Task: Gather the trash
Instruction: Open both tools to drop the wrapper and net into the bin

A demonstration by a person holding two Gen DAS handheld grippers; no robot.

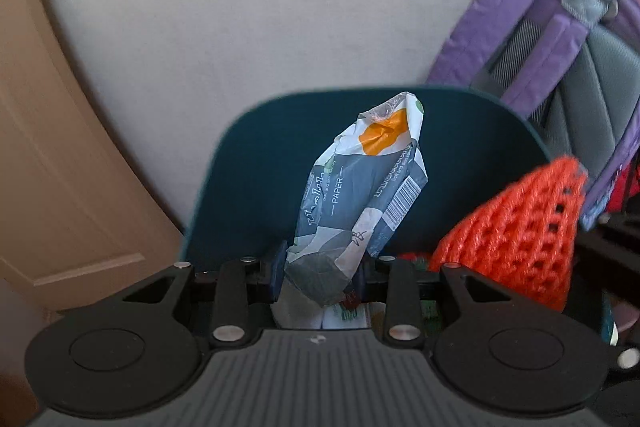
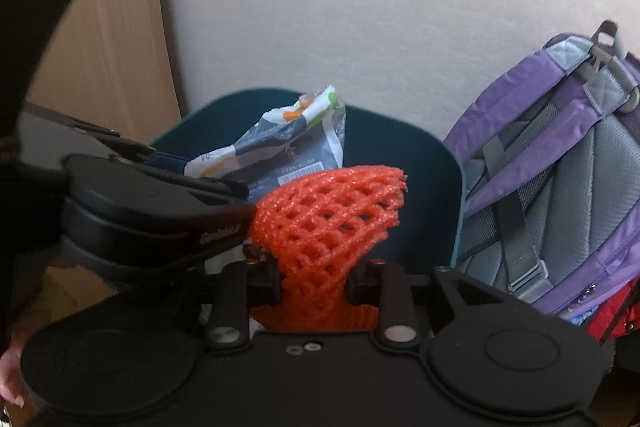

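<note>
My left gripper [image 1: 320, 275] is shut on a crumpled grey, white and orange paper-tissue wrapper [image 1: 360, 187], which sticks up from its jaws. Below it lies the mouth of a dark teal bin [image 1: 248, 187]. My right gripper [image 2: 314, 285] is shut on an orange-red foam net [image 2: 328, 211], pinched at its narrow waist, over the same bin [image 2: 432, 187]. In the left wrist view the net [image 1: 512, 227] shows at the right. In the right wrist view the wrapper [image 2: 292, 147] and the left gripper's black body [image 2: 152, 211] show at the left.
A purple and grey backpack [image 2: 560, 167] leans against the wall right of the bin, also seen in the left wrist view [image 1: 560, 47]. A light wooden door [image 1: 60, 147] stands to the left. A pale wall [image 2: 360, 7] rises behind the bin.
</note>
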